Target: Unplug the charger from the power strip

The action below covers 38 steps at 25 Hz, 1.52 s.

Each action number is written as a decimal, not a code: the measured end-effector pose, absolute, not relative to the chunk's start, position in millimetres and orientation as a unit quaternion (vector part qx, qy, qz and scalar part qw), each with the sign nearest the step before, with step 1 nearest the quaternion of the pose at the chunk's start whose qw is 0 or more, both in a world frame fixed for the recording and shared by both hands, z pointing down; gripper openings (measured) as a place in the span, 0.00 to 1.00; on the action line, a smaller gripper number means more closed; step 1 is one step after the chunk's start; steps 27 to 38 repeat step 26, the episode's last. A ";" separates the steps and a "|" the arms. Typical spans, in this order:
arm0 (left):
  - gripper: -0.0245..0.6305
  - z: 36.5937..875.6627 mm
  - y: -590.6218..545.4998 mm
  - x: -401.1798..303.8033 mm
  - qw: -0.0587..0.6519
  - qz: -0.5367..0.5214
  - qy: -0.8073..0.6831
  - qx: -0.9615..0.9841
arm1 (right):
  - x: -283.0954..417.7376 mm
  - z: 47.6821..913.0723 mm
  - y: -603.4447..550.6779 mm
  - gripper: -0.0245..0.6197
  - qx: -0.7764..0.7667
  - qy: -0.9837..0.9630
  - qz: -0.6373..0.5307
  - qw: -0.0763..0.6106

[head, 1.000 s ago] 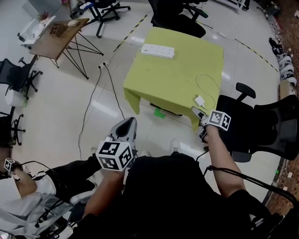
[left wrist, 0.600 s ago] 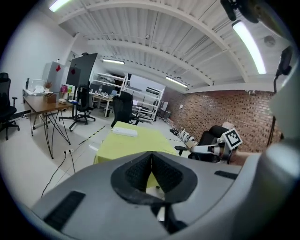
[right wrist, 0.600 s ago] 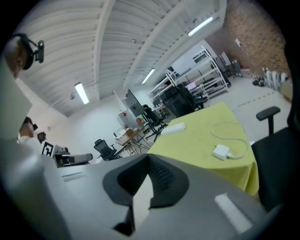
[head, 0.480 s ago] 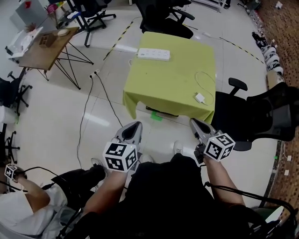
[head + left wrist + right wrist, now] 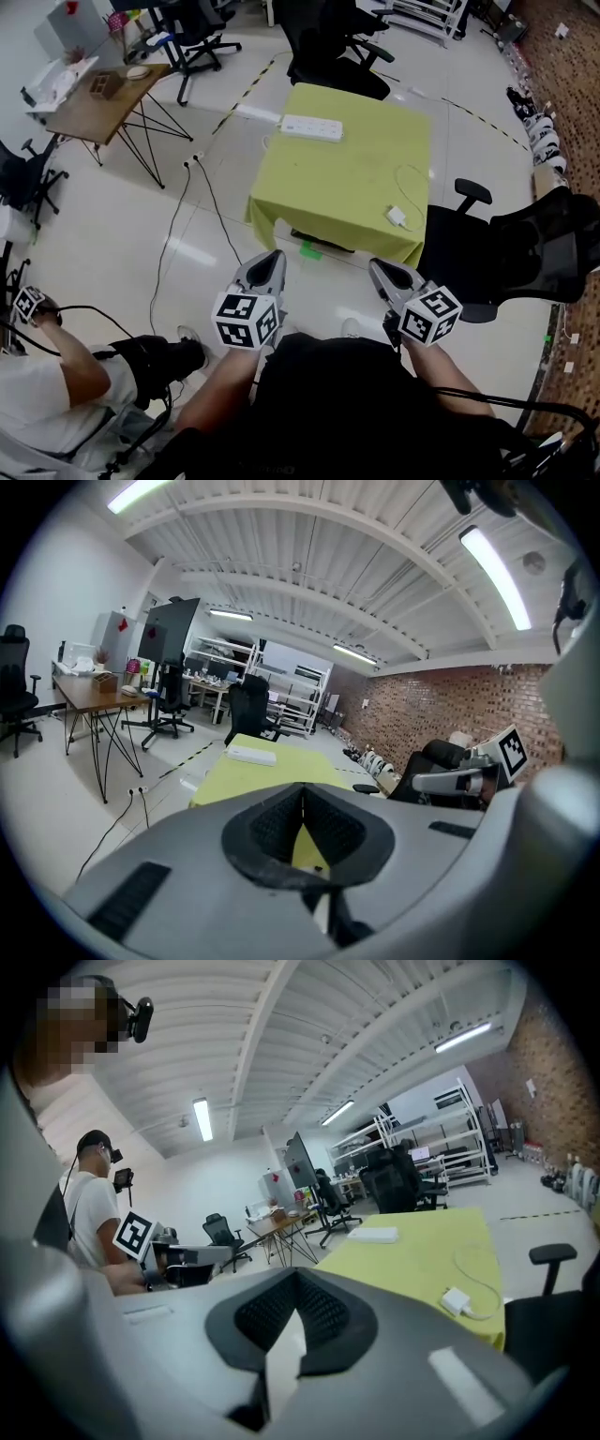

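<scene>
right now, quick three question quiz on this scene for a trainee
1. True or false: the charger is plugged into the power strip.
2. Pick one. The right gripper is: A open, B shut on the charger, C shut with nothing in it.
3. Fill in: the power strip lies at the ___ edge of the table, seen from the head view.

Key: 1 false, the charger lies apart from the strip near the table's near right corner. 2 C. 3 far.
</scene>
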State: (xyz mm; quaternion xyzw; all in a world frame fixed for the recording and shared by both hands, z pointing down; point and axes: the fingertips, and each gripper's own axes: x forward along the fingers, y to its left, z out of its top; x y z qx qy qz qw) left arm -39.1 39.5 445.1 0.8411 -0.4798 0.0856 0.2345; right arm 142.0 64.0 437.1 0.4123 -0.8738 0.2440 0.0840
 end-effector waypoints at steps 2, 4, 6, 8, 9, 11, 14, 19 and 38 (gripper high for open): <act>0.05 443.9 39.7 -32.2 0.231 0.085 -0.482 0.841 | 144.9 434.6 59.9 0.04 0.408 -0.878 0.236 0.083; 0.05 443.3 41.4 -27.4 0.231 0.084 -0.486 0.839 | 145.2 435.6 58.9 0.04 0.401 -0.881 0.235 0.084; 0.05 444.1 45.8 -24.2 0.235 0.088 -0.488 0.836 | 143.8 437.6 61.0 0.04 0.392 -0.884 0.237 0.089; 0.05 444.5 49.5 -21.4 0.235 0.094 -0.489 0.835 | 143.9 437.2 62.7 0.04 0.386 -0.887 0.236 0.091; 0.05 444.2 50.0 -20.2 0.233 0.096 -0.489 0.835 | 145.1 436.9 62.8 0.04 0.384 -0.889 0.234 0.090; 0.05 442.2 49.4 -19.0 0.230 0.098 -0.492 0.834 | 147.5 437.7 62.6 0.04 0.381 -0.890 0.235 0.089; 0.05 440.3 51.2 -15.6 0.228 0.099 -0.492 0.835 | 149.1 439.8 66.7 0.04 0.376 -0.891 0.239 0.089; 0.05 440.2 53.4 -4.4 0.225 0.105 -0.483 0.839 | 153.5 438.2 69.3 0.04 0.375 -0.892 0.237 0.088; 0.05 440.1 55.1 2.6 0.222 0.105 -0.478 0.844 | 159.0 436.8 73.4 0.04 0.377 -0.892 0.231 0.087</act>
